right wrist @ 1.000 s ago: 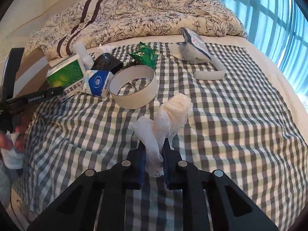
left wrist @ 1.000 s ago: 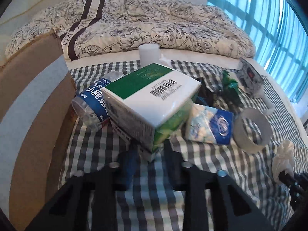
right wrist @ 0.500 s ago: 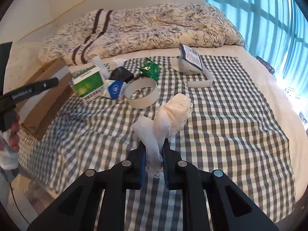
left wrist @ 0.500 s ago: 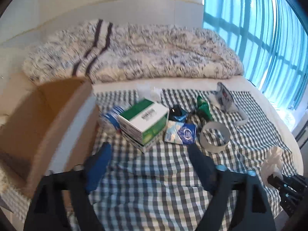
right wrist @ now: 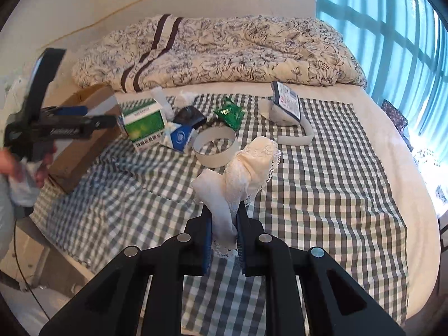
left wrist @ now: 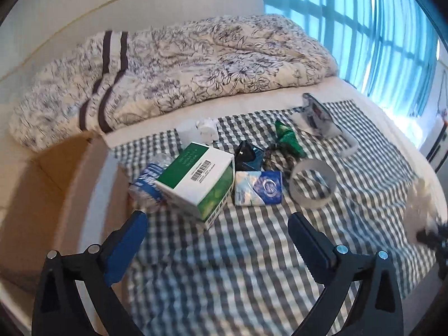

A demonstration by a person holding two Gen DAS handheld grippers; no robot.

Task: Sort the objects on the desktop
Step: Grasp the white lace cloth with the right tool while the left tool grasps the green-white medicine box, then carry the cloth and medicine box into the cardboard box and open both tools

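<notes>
Fingers of the left gripper [left wrist: 215,225] have let go of the green-and-white box [left wrist: 197,180] and drawn back, spread wide; the right gripper [right wrist: 224,228] still pinches the lace cloth [right wrist: 246,165]. Both hover above the checked bed [right wrist: 322,168] beside a blue-curtained window [right wrist: 392,28].

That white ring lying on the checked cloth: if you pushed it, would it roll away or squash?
The ring lies flat on its rim, so it would probably slide, not roll. Its wall looks thin, so it may flex if squeezed. Being hollow, it is likely light.
</notes>
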